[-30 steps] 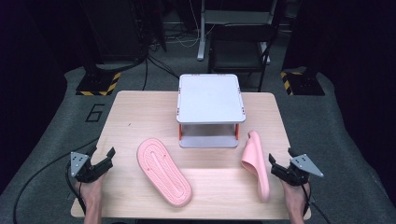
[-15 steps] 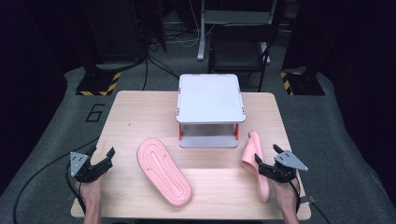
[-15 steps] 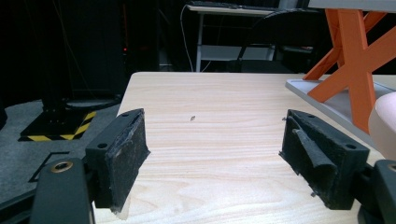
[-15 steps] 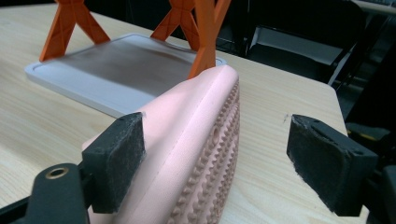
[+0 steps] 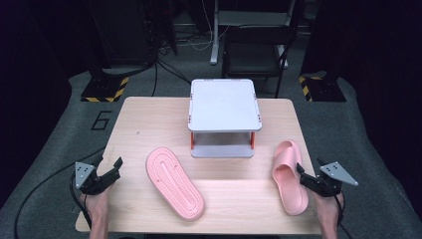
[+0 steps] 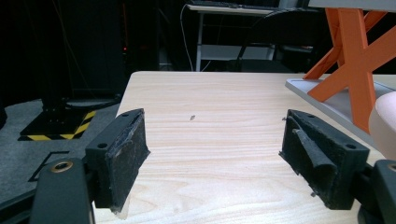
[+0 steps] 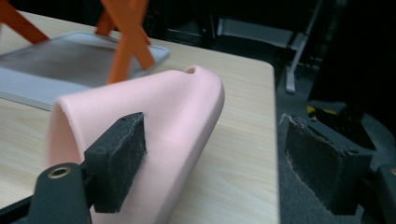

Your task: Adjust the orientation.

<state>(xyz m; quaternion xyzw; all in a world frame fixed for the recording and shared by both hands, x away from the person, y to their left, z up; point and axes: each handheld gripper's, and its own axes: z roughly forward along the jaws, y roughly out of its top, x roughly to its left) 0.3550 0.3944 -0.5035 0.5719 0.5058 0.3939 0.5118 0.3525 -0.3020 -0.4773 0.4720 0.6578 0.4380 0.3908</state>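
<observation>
The right gripper [image 5: 309, 180], jaws apart, has backed off to the bench edge, its left jaw seemingly just beside the upright pink slipper [image 5: 288, 175], suggesting a regrasp, while the left gripper [image 5: 110, 172] waits, jaws apart, the overturned slipper [image 5: 174, 182] off its right jaw.

From my right tongs [image 7: 212, 158] I see the jaws spread wide. The left pad sits in front of a pink slipper [image 7: 168, 121] lying on the tabletop [image 7: 243, 140], its strap rising between the jaws. The right pad hangs past the tabletop's edge over grey floor [image 7: 299, 84]. Farther off stands a grey tray [image 7: 70, 60] with orange legs [image 7: 126, 42].
</observation>
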